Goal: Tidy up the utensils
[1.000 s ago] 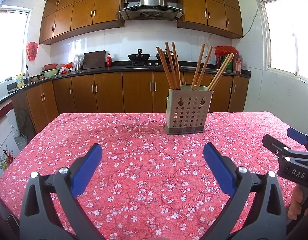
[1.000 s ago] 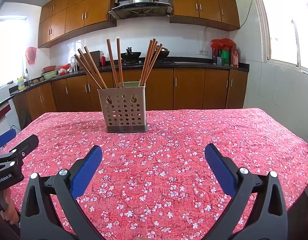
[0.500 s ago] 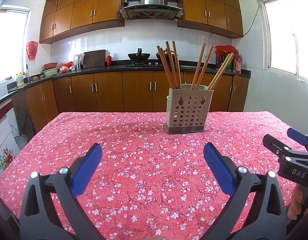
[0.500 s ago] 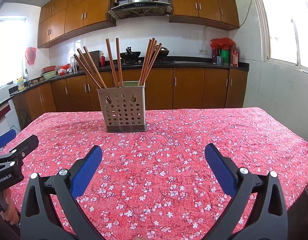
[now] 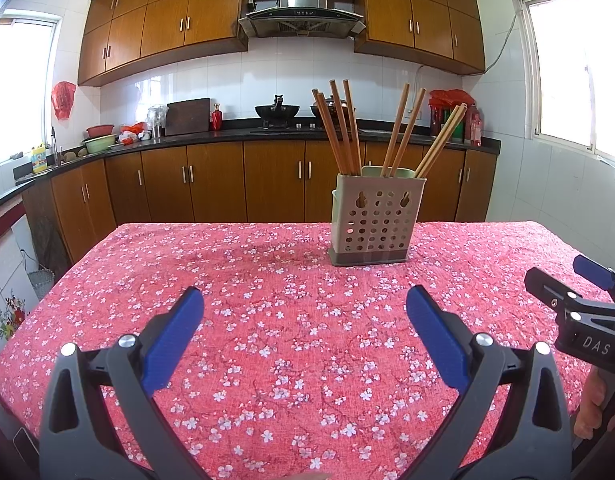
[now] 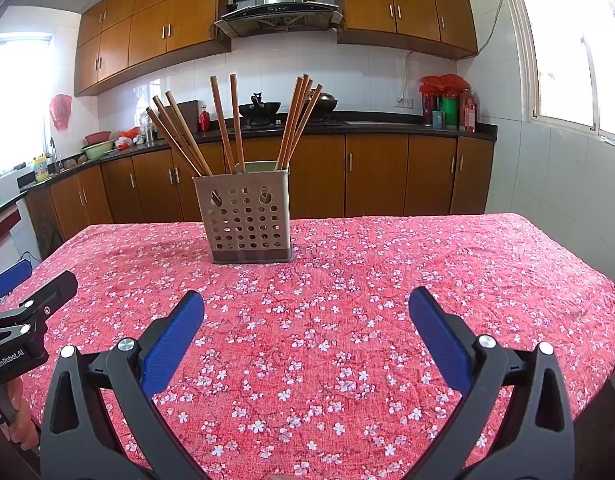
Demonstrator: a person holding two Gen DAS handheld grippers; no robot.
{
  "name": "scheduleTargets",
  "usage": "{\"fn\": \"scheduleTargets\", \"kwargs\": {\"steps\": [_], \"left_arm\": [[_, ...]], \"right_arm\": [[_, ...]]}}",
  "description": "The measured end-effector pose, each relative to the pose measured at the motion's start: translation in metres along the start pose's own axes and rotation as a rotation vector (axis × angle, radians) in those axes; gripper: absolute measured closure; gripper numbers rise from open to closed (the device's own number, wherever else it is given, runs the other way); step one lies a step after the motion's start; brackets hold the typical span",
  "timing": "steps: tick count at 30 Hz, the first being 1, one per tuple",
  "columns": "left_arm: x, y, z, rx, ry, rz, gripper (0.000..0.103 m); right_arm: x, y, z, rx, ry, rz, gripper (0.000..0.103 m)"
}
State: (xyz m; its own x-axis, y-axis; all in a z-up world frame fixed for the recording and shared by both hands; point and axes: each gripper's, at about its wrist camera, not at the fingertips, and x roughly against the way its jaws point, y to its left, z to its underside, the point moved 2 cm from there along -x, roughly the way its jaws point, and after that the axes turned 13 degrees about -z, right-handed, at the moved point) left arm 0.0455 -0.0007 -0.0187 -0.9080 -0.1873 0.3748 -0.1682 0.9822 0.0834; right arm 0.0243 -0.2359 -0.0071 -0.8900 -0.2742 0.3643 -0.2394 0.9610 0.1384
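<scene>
A beige perforated utensil holder (image 5: 373, 222) stands upright on the table, far right of centre in the left wrist view and far left of centre in the right wrist view (image 6: 245, 220). Several wooden chopsticks (image 5: 341, 128) (image 6: 233, 120) stand in it, leaning outward. My left gripper (image 5: 305, 320) is open and empty, low over the table's near side. My right gripper (image 6: 306, 320) is open and empty too. Each gripper shows at the edge of the other's view: the right one (image 5: 563, 292), the left one (image 6: 27, 292).
The table carries a red floral cloth (image 5: 283, 280) (image 6: 387, 272). Behind it run wooden kitchen cabinets and a dark counter (image 5: 211, 136) with woks, bottles and bowls. A white tiled wall with a window (image 6: 567, 60) is at the right.
Both views have shifted very slightly; the holder sits a touch higher in the right wrist view. Both grippers stay open and empty.
</scene>
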Motion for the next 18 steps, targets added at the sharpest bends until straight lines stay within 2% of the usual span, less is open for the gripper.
{"fn": "scheduleTargets", "kwargs": {"steps": [18], "left_arm": [[-0.0018, 0.0024, 0.004, -0.001, 0.005, 0.003, 0.004]], "right_arm": [[0.0, -0.0009, 0.0001, -0.001, 0.0, 0.0, 0.002]]}}
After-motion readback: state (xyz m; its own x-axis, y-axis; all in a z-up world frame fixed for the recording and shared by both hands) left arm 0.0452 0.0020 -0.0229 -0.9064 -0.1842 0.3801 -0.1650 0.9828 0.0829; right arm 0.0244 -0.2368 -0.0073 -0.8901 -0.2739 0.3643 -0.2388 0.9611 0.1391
